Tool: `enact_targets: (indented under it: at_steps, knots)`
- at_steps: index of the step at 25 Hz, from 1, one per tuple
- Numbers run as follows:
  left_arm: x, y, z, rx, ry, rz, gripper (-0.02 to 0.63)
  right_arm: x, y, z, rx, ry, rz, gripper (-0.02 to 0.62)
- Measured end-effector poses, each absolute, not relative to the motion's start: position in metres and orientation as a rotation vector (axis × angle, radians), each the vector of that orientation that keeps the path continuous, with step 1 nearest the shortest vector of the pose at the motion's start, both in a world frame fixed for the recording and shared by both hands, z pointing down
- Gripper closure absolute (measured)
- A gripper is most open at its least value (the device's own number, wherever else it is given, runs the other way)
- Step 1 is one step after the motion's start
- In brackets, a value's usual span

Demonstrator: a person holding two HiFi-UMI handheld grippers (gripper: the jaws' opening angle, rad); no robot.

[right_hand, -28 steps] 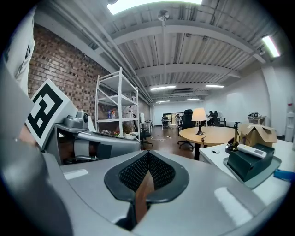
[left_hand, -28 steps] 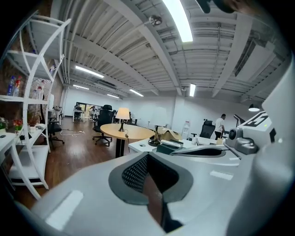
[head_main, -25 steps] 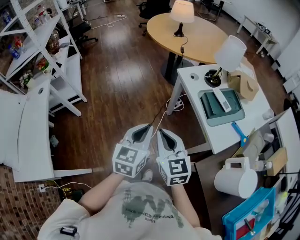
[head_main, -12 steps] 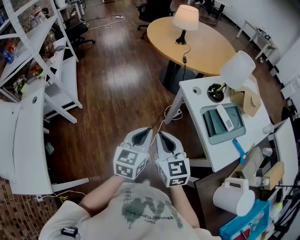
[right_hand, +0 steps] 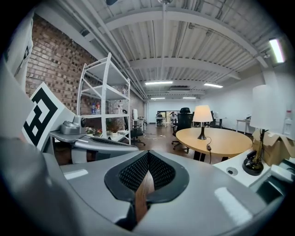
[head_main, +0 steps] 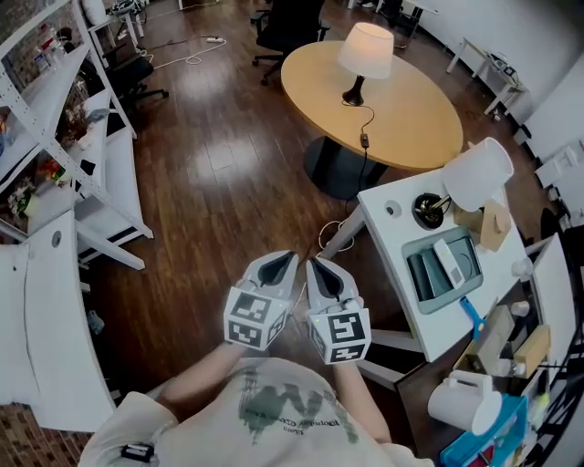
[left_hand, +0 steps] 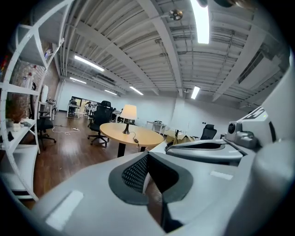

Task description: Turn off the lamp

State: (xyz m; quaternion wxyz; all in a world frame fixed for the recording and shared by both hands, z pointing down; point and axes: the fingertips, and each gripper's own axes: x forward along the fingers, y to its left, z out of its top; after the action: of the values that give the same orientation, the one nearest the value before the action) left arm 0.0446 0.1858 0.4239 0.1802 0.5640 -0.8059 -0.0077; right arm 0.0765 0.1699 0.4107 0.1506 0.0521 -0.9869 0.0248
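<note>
A lit table lamp (head_main: 366, 50) with a cream shade stands on the round wooden table (head_main: 411, 109) far ahead; its cord carries an inline switch (head_main: 364, 139). The lamp also shows in the left gripper view (left_hand: 129, 112) and the right gripper view (right_hand: 203, 114). My left gripper (head_main: 276, 266) and right gripper (head_main: 318, 268) are held side by side close to my chest, over the wooden floor and well short of the table. Both are shut with nothing between the jaws.
A white desk (head_main: 392, 239) to the right carries a second, unlit white lamp (head_main: 476, 173), a grey tray (head_main: 442, 274) and boxes. White shelving (head_main: 55, 119) lines the left side. Office chairs (head_main: 287, 23) stand behind the round table.
The view has advanced toward the round table: lamp, table and white desk sit nearer and lower in the picture. Both grippers stay shut, side by side, in the same place before me.
</note>
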Motion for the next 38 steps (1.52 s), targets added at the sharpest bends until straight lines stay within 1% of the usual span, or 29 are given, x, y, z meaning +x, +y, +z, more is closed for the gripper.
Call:
enact_targets:
  at_steps: [7, 22, 31, 38]
  knots:
    - [-0.021, 0.178, 0.417, 1.674, -2.238, -0.033, 0.606, 0.018, 0.162, 0.407, 0.278, -2.833, 0.078, 0.595]
    - [-0.086, 0.143, 0.437, 1.73, -2.158, 0.012, 0.606, -0.045, 0.121, 0.428, 0.392, -2.821, 0.172, 0.595]
    - [-0.148, 0.06, 0.435, 1.765, -2.165, 0.062, 0.606, -0.107, 0.04, 0.428, 0.435, -2.857, 0.2, 0.595]
    - [-0.175, -0.021, 0.44, 1.824, -2.091, 0.112, 0.606, -0.138, -0.034, 0.433, 0.499, -2.842, 0.233, 0.595]
